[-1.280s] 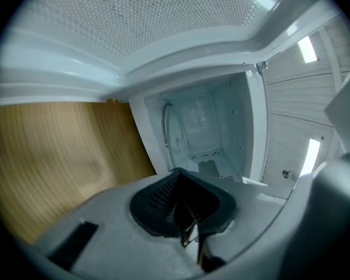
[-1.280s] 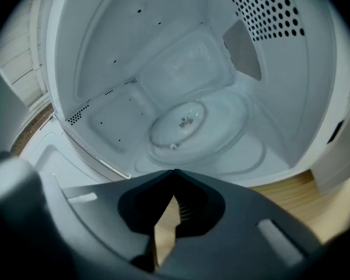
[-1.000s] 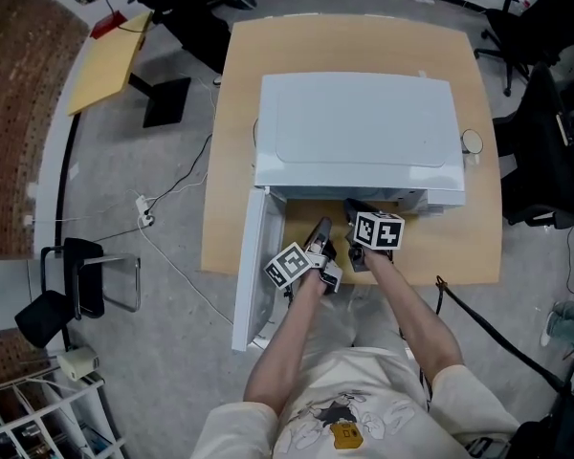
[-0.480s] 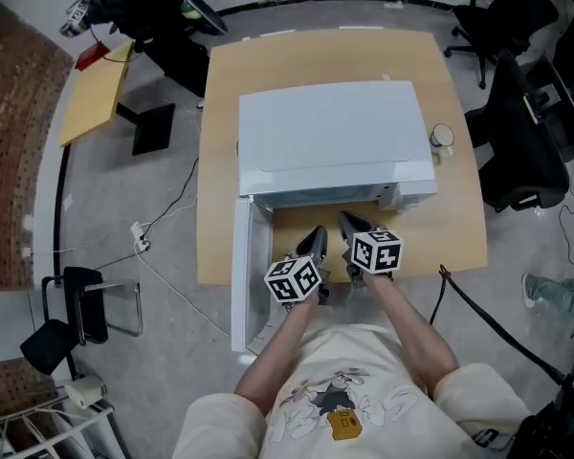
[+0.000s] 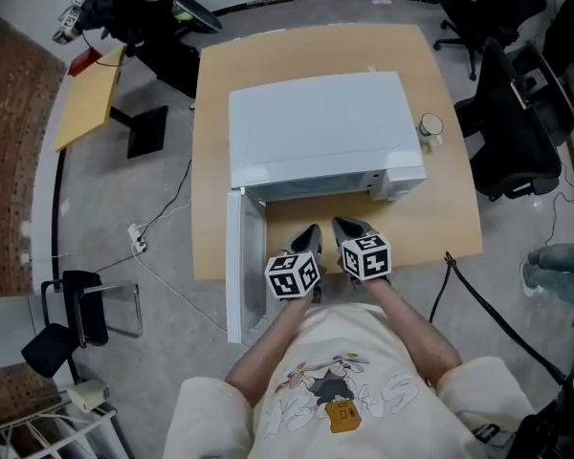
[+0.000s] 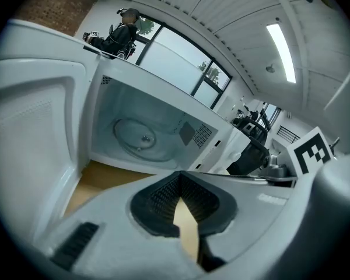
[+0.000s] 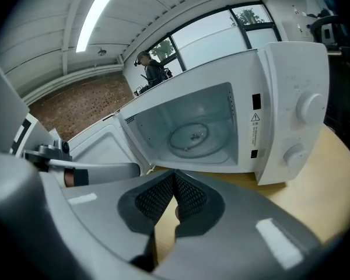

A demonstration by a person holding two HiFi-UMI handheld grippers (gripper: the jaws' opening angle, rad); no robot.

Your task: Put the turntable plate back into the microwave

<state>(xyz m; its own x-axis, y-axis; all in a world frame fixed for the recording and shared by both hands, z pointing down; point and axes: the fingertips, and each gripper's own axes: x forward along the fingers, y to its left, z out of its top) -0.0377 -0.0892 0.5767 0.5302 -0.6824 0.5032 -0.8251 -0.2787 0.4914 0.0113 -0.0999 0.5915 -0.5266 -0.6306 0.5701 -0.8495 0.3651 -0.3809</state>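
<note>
The white microwave [image 5: 320,132] stands on the wooden table [image 5: 450,218] with its door [image 5: 235,266] swung open to the left. The clear glass turntable plate [image 6: 134,136] lies flat on the cavity floor, also seen in the right gripper view as a turntable plate [image 7: 189,137]. Both grippers hang side by side just in front of the opening, apart from the microwave. My left gripper [image 5: 312,229] is shut with nothing in it, its pads [image 6: 163,194] meeting at the tips. My right gripper [image 5: 342,224] is shut and empty too, pads [image 7: 186,194] together.
A small round cup [image 5: 430,125] sits on the table right of the microwave. Black office chairs [image 5: 517,113] stand at the right. A tan board [image 5: 86,98] and a cable [image 5: 163,228] lie on the floor at the left. The control knobs [image 7: 309,107] face me.
Both grippers have drawn back from the microwave opening toward the person and risen a little. The left gripper has rolled about its own axis. Both stay shut.
</note>
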